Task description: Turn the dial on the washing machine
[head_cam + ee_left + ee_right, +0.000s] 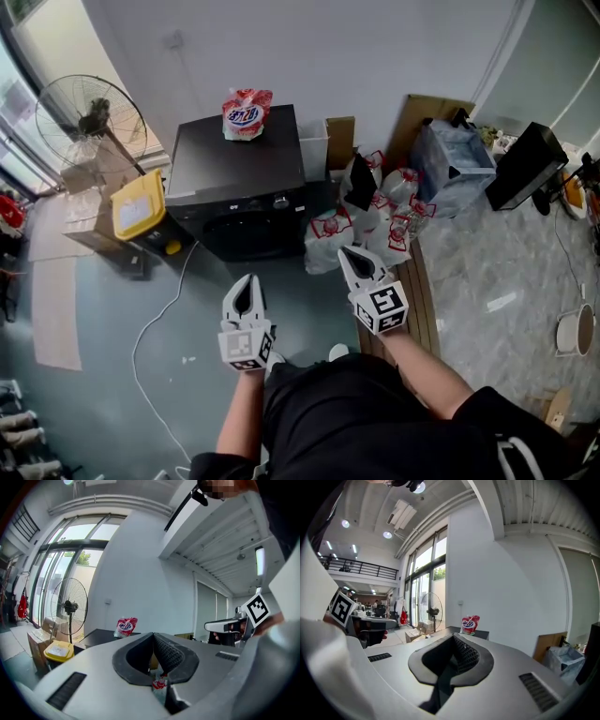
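The black washing machine [234, 164] stands against the back wall, with a small dial [281, 201] on its front panel and a red and white detergent bag [247, 113] on top. Both grippers are held in the air well short of it, pointing toward it. My left gripper [248, 281] is shut and holds nothing; the left gripper view shows its jaws [153, 635] meeting, with the bag [126, 626] beyond them. My right gripper [350, 252] is shut and empty too, its jaws [453, 638] closed below the bag [469, 624].
A standing fan [89, 117] and a yellow-lidded bin [139, 204] are left of the machine. Several red and white bags [375, 225] are piled at its right, beside a blue bag [455, 159] and a black box [525, 164]. A white cable [150, 323] trails across the floor.
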A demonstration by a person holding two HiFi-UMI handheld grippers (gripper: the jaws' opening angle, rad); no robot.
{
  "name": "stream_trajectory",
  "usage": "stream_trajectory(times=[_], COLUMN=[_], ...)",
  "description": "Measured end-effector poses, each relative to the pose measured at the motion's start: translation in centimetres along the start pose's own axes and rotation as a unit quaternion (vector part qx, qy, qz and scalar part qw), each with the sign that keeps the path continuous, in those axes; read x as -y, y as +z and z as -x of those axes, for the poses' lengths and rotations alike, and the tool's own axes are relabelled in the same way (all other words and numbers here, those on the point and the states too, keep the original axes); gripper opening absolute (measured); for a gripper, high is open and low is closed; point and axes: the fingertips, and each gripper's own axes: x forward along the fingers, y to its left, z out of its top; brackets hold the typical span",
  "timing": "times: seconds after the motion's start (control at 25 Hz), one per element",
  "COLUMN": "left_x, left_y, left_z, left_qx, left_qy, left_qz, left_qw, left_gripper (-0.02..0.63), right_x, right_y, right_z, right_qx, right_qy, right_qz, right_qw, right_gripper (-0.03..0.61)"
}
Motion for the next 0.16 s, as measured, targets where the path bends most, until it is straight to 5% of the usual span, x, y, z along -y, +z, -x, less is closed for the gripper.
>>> stream_trajectory(times=[0.16], left_x=[1.6], left_y=[0.0], left_z=[-0.8], left_qx=[0.004], left_qy=[0.002], left_qz=[0.014], left_qw=[0.9999], left_gripper=[0.003], right_x=[0.6], right_y=[0.0], right_z=[0.5], right_qx=[0.0], right_qy=[0.01], right_qz=[-0.002], right_qw=[1.0], right_gripper=[-0.002])
